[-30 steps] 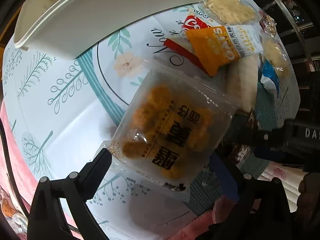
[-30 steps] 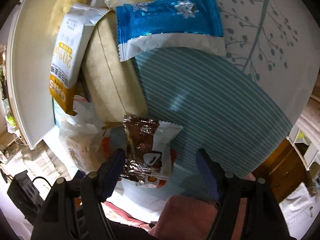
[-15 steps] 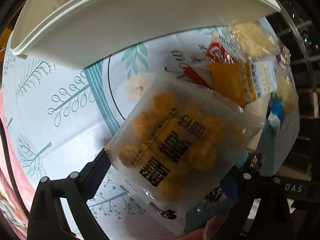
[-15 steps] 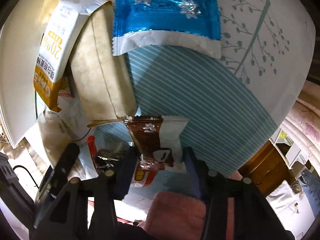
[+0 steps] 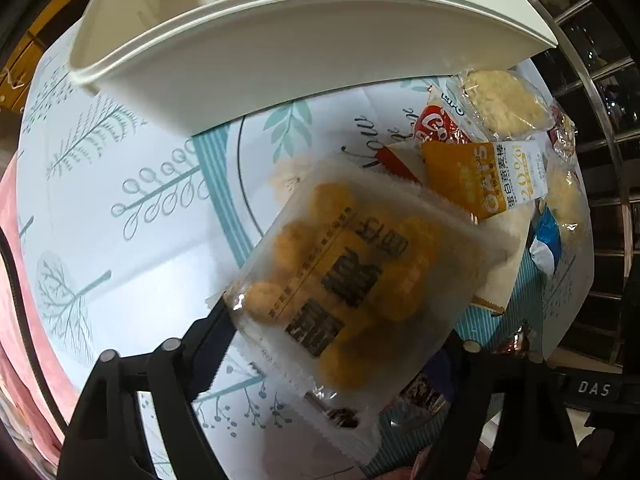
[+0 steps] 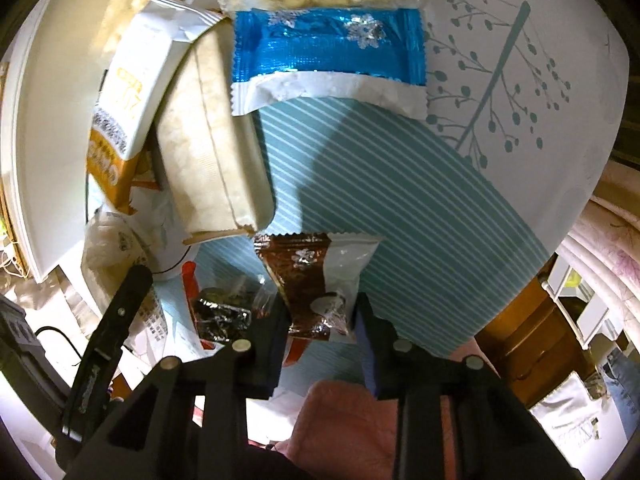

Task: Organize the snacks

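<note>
Gripping a frosted, crinkly packet of round golden puffs (image 5: 348, 284) by its lower edges, the left gripper (image 5: 340, 344) held it tilted above the glossy printed tablecloth (image 5: 120, 208), just below the smooth curved rim of the white plastic tray (image 5: 280, 40). The right gripper (image 6: 320, 320) was closed on a shiny brown-and-white foil wrapper (image 6: 316, 276) over the striped teal area, with bare cloth to its right. A blue foil packet (image 6: 328, 52) and a pale rectangular rice-cracker pack (image 6: 212, 156) lay crowded ahead.
</note>
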Demonstrator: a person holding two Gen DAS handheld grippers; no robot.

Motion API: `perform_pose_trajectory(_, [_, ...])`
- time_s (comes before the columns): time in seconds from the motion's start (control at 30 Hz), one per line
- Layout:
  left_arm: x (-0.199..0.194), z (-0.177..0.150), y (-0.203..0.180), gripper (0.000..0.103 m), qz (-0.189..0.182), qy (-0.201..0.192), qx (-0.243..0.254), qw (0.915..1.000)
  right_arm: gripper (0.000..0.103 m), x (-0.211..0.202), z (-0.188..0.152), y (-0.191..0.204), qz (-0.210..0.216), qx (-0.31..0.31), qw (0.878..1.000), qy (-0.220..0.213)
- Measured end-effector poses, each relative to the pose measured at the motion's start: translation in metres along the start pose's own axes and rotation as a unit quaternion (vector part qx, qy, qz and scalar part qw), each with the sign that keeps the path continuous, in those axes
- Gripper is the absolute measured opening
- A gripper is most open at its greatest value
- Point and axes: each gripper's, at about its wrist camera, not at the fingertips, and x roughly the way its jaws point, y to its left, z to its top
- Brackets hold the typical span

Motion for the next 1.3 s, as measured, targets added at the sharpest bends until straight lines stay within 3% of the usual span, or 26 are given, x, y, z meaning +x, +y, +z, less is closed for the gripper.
perform_pose_trajectory(0.4, [-0.045, -0.061, 0.02, 0.079, -0.009, -0.04, -0.042, 0.9983, 0.03, -0.038, -0.039, 0.0, 0.037, -0.044, 0.996, -0.062])
perform_pose_trajectory(0.63, [-0.08, -0.103, 0.036, 0.079, -0.019, -0.059, -0.078, 0.995, 0.03, -0.063, -0.075, 0.011, 0.042, -0.114, 0.985, -0.122])
perform_pose_trajectory(1.0, [-0.135, -0.132, 0.054, 0.08, -0.016, -0.065, -0.113, 0.9913, 0.03, -0.117, -0.104, 0.032, 0.056, -0.202, 0.948, -0.24])
perform_pose_trajectory(1.3, [-0.173, -0.098, 0.048, 0.08, -0.005, -0.085, -0.149, 0.9851, 0.03, -0.16, -0.08, 0.062, 0.077, -0.27, 0.915, -0.29])
